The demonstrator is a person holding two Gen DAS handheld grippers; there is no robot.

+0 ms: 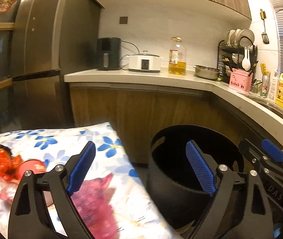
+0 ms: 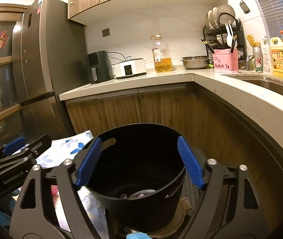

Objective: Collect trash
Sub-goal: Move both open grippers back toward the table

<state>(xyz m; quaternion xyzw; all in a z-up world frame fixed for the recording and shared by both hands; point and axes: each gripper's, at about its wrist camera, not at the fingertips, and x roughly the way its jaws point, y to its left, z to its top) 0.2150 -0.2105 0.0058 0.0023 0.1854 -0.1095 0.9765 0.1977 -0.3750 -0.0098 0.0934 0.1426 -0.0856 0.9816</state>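
My left gripper (image 1: pixel 141 169) is open, its blue pads wide apart with nothing between them. It hangs over the corner of a table with a floral cloth (image 1: pixel 65 139) and the near rim of a black bin (image 1: pixel 171 195). A blurred pink wrapper (image 1: pixel 93 205) shows on the cloth under the left finger. Red wrappers (image 1: pixel 2 163) and a red round tin (image 1: pixel 32 167) lie at the far left. My right gripper (image 2: pixel 139 161) is open and empty above the black bin (image 2: pixel 141 209), which holds some scraps (image 2: pixel 141 194).
A kitchen counter (image 2: pixel 181 73) wraps around behind and to the right of the bin, with wooden cabinet doors (image 2: pixel 161 107) below it. A tall fridge (image 2: pixel 42 59) stands at the left. Appliances, an oil bottle (image 2: pixel 162 55) and a dish rack sit on the counter.
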